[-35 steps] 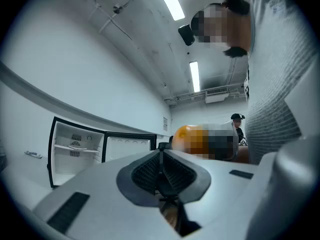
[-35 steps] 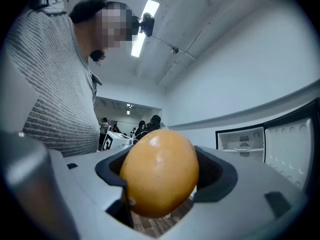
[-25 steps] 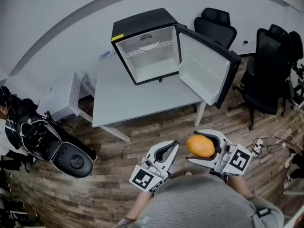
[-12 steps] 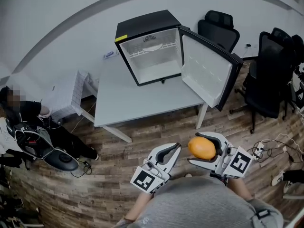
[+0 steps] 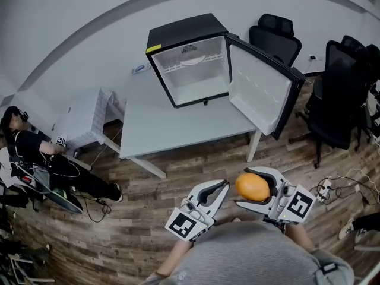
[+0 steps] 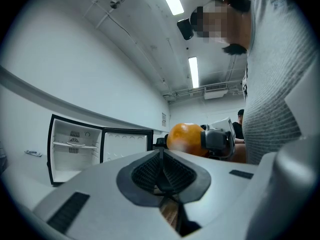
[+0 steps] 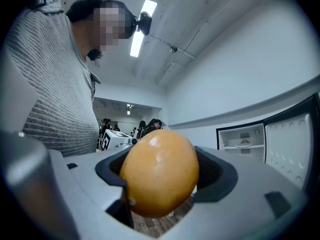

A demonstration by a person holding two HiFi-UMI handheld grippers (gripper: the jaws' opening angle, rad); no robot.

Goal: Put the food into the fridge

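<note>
One orange, egg-shaped fruit (image 5: 252, 186) sits clamped in the right tongs (image 5: 242, 187), held above the wooden floor near the person's body. From the head view its long axis runs roughly left to right. The left tongs (image 5: 221, 186) are pressed together with nothing between them. On the far grey desk (image 5: 172, 126) stands one black fridge (image 5: 190, 58), its door (image 5: 261, 91) swung open to the right. A yellow label (image 5: 154, 48) marks the fridge's top left corner, with print too small to read. Two black office chairs (image 5: 274, 37) stand at far right.
</note>
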